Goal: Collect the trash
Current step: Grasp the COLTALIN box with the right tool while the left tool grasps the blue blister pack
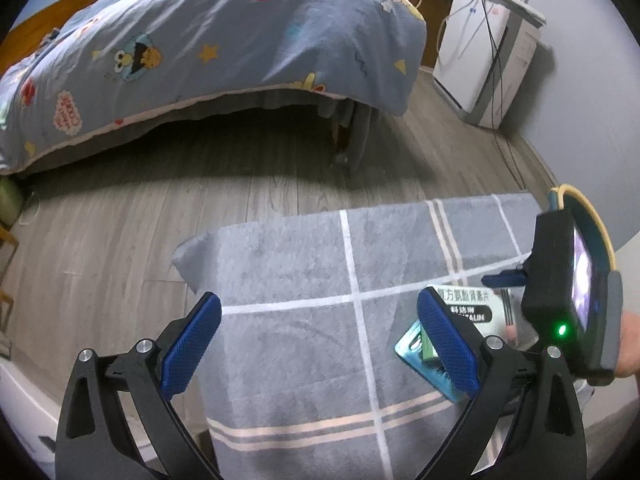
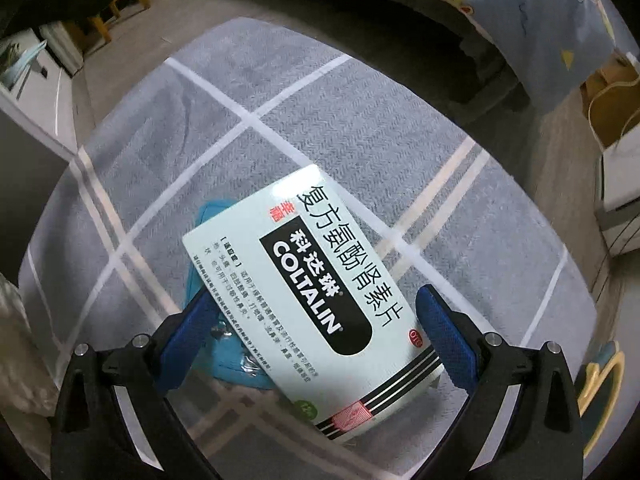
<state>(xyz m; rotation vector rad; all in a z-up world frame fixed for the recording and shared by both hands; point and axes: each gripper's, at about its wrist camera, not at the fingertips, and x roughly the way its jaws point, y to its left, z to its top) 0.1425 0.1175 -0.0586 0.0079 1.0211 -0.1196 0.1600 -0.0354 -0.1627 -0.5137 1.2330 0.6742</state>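
Pale green medicine box (black label), grey white-lined rug

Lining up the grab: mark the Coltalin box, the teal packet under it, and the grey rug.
Coltalin box [image 2: 304, 292], right wrist view, black label panel.
Teal packet [image 2: 236, 364], right wrist view, part exposed left of the box.
Grey rug [image 1: 288, 256], left wrist view, bare grey pile.
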